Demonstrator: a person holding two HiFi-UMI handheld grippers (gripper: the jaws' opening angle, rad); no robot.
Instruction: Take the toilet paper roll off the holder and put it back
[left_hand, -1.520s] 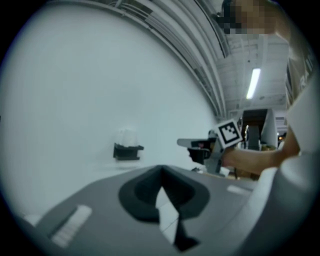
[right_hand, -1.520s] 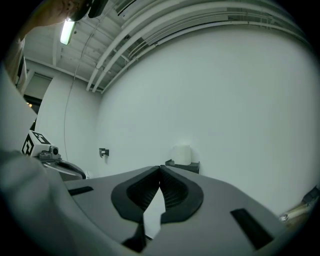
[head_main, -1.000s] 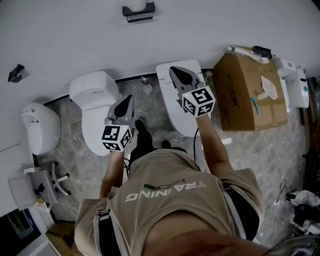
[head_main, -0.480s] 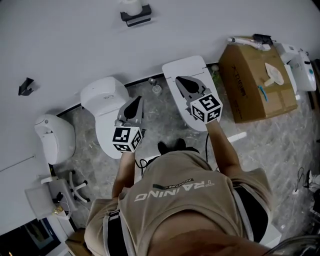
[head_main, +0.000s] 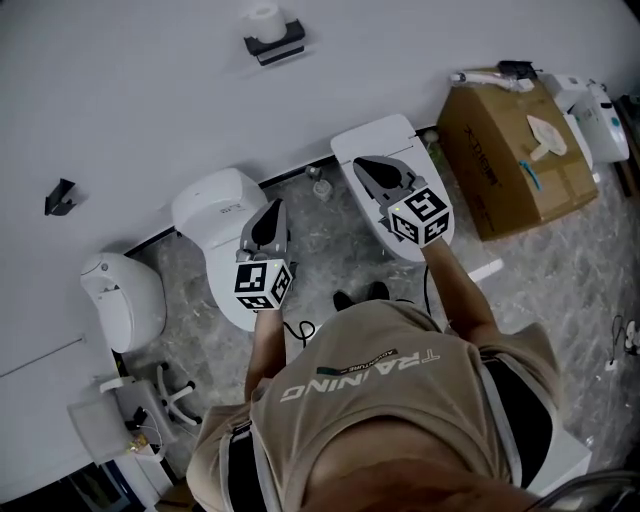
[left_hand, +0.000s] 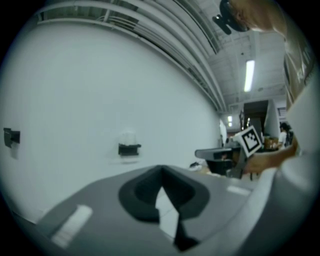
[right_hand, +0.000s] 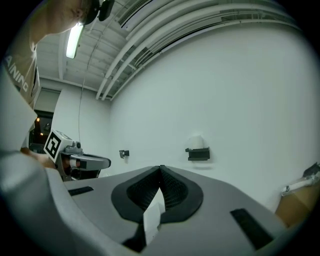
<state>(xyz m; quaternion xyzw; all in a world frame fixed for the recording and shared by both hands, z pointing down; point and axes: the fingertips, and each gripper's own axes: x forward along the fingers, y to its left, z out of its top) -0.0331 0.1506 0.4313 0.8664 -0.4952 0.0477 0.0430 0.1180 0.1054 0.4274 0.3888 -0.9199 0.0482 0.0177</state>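
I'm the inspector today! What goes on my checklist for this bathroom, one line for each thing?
Surface: grey stone floor, meeting a white wall.
Job's things: toilet paper roll sits on its black holder on the wall, untouched.
Clutter: cardboard box against the wall.
Grippers: left tongs and right tongs are both shut, empty, well short of the roll.
Cables: black cable on the floor near the person's feet.
Surroundings: white toilet, second toilet, black hook on the wall.

tan lettered t-shirt (head_main: 400, 425); grey left tool (head_main: 275, 206), right tool (head_main: 361, 163), checkered marker cubes (head_main: 262, 283) (head_main: 420, 216).
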